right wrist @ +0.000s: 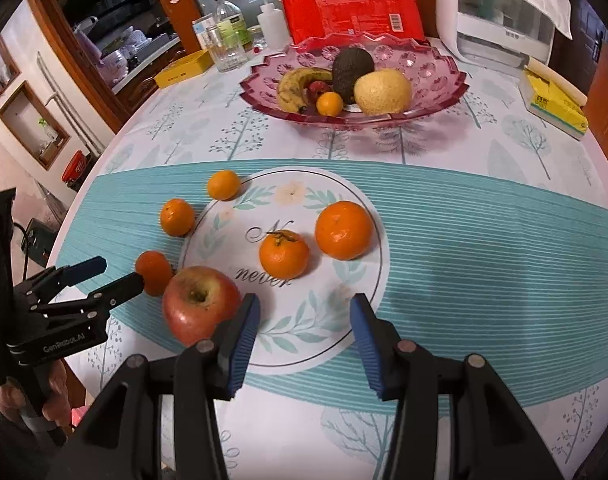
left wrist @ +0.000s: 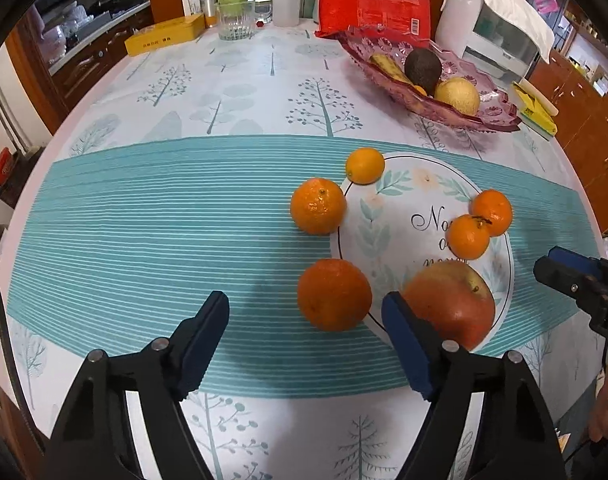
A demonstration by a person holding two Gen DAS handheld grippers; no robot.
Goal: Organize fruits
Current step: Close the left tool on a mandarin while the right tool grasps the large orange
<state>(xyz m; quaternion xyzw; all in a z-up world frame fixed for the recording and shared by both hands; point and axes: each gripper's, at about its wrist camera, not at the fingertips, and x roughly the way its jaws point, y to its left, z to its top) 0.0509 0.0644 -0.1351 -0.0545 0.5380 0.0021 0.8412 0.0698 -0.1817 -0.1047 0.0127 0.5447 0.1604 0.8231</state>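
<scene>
Several oranges and a red apple (left wrist: 452,304) lie loose on the tablecloth. A pink glass fruit bowl (right wrist: 436,76) at the back holds a banana, an avocado (right wrist: 352,70), a yellow pear (right wrist: 382,92) and a small orange. My left gripper (left wrist: 306,328) is open, with a dark orange (left wrist: 334,294) just ahead between its fingers and the apple beside its right finger. My right gripper (right wrist: 304,330) is open and empty, with the apple (right wrist: 199,304) by its left finger and two oranges (right wrist: 283,258) (right wrist: 344,230) ahead. The left gripper also shows in the right wrist view (right wrist: 115,274).
A red package (right wrist: 352,10), bottles, a glass (right wrist: 223,50), a yellow box (left wrist: 163,34) and a white appliance (right wrist: 500,12) stand along the table's back. A yellow sponge pack (right wrist: 552,102) lies at the right. The table edge curves close on both sides.
</scene>
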